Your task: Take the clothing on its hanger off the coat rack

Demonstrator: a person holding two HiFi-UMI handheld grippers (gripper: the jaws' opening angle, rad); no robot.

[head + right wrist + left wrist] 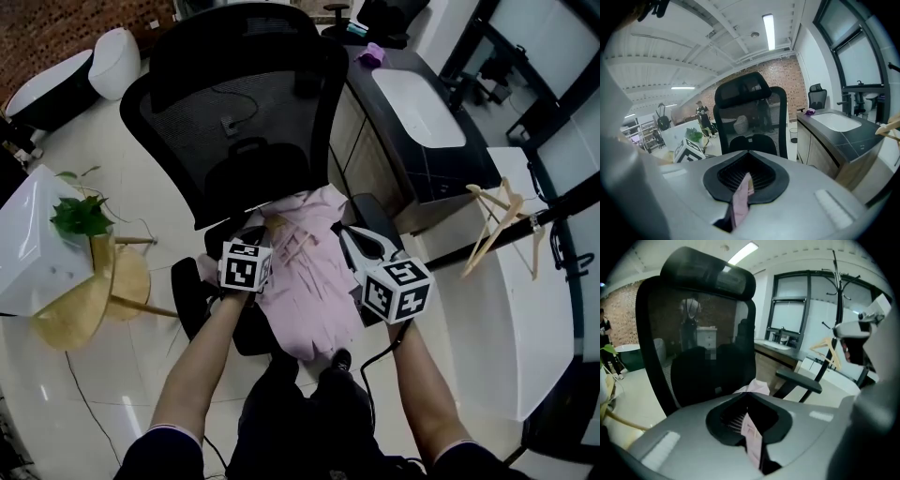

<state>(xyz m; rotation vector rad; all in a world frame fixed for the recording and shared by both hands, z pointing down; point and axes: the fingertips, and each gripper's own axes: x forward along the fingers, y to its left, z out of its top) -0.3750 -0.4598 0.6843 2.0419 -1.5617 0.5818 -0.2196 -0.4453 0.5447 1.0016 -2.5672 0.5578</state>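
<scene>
A pink garment (pixel 314 295) lies draped over the seat of a black mesh office chair (pixel 239 112), in front of its backrest. My left gripper (pixel 261 234) is shut on the garment's left edge, and the pink cloth (pixel 753 439) shows pinched between its jaws. My right gripper (pixel 345 234) is shut on the right edge, with a pink fold (pixel 739 201) between its jaws. A bare wooden hanger (pixel 499 220) hangs on the black coat rack (pixel 562 211) to the right. No hanger shows inside the garment.
A dark counter with a white sink (pixel 417 103) stands behind the chair on the right. A white table (pixel 525 328) lies under the rack. At left are a round wooden side table (pixel 84 300), a potted plant (pixel 80 216) and a white box (pixel 28 244).
</scene>
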